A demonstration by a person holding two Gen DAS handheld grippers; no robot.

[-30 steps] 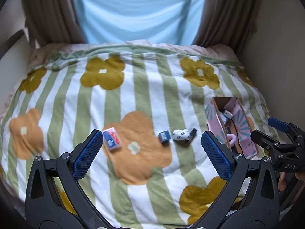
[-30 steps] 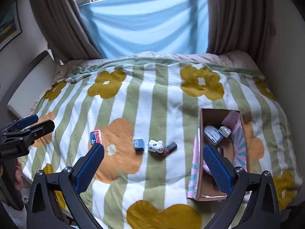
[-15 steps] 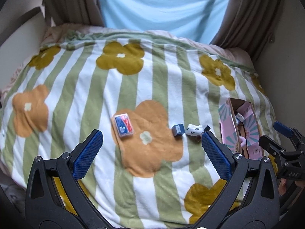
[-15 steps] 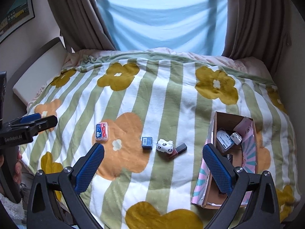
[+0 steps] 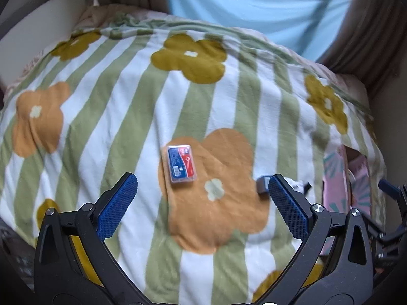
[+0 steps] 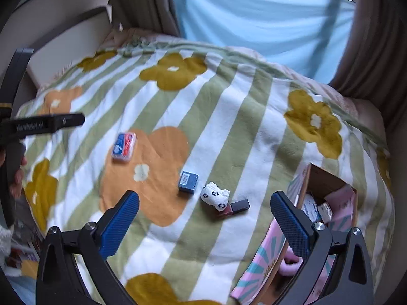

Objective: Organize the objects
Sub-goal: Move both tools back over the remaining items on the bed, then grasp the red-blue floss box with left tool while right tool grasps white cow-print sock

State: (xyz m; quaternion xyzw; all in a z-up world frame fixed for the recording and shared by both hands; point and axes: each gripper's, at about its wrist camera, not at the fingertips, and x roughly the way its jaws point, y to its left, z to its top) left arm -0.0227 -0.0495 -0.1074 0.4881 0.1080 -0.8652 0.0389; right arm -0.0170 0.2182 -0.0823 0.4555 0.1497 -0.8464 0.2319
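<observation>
Both sets of jaws wide apart, holding nothing. Red and blue card box point(image 5: 182, 164) just ahead between the left gripper point(image 5: 202, 203) jaws, probably lined up for grabbing.

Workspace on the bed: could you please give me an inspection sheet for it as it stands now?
Surface: green-and-white striped blanket with orange and mustard flowers.
Job's things: red-and-blue clear case, small blue box, white patterned bundle touching a dark tube, all lying loose; open cardboard box at the right already holds several items.
Clutter: nothing seen.
Grippers: left hand-held gripper open, aimed near the case, holding nothing; right hand-held gripper open, holding nothing.
Cables: nothing seen.
Surroundings: light blue cloth between brown curtains; pale headboard at the left.
</observation>
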